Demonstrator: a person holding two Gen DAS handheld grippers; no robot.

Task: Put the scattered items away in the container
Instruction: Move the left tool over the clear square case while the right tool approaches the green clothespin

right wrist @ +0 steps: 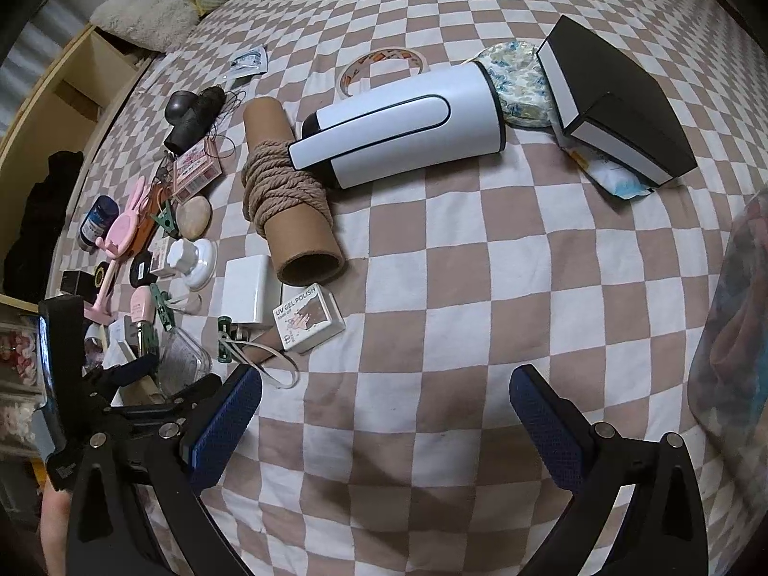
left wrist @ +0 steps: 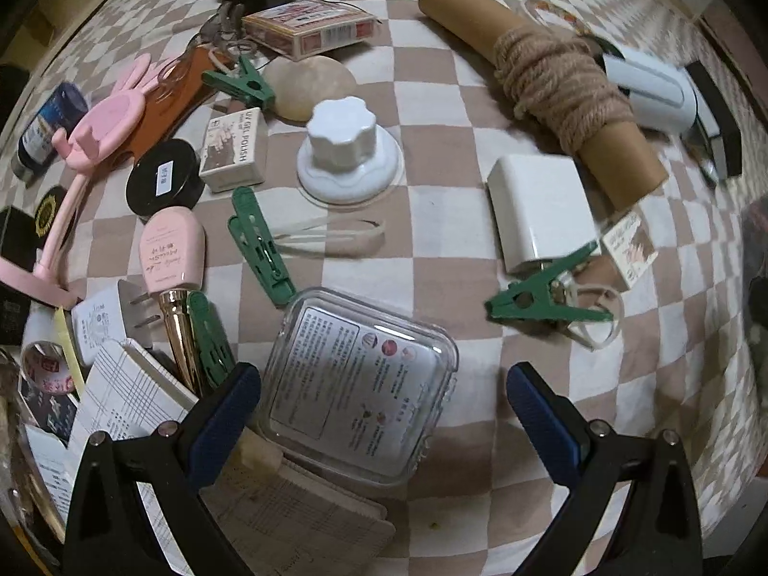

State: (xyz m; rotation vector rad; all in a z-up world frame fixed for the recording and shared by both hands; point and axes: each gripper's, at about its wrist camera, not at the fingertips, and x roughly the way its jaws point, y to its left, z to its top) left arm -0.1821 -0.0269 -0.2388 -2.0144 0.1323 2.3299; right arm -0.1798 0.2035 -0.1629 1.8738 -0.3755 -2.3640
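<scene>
Left gripper point(left wrist: 381, 413) spread wide over a clear box point(left wrist: 357, 386), label side up; left pad beside the box edge, right pad well apart, nothing pinched. Box lies on the checkered cloth point(left wrist: 446, 221), partly over a ledger pad point(left wrist: 297, 513). Scattered ahead: green clip point(left wrist: 261, 247) beside a white band point(left wrist: 331, 237), white knob point(left wrist: 348, 153), gel polish carton point(left wrist: 235, 149), black tin point(left wrist: 163, 180), pink tube point(left wrist: 173, 249), pink holder point(left wrist: 91, 144), card pack point(left wrist: 309, 29), stone point(left wrist: 309, 86), charger point(left wrist: 542, 213), another green clip point(left wrist: 542, 300) touching the charger's plug end, cardboard tube point(left wrist: 542, 91) wound with yarn.

Right gripper point(right wrist: 384, 413) also spread, empty, hovering over bare cloth. Ahead of it: second gel polish carton point(right wrist: 309, 319), white appliance point(right wrist: 408, 129) leaning on the cardboard tube, tape ring point(right wrist: 381, 67), black box point(right wrist: 619, 105). Container: can't tell for sure; a clear curved wall point(right wrist: 729, 336) shows at the right edge.
</scene>
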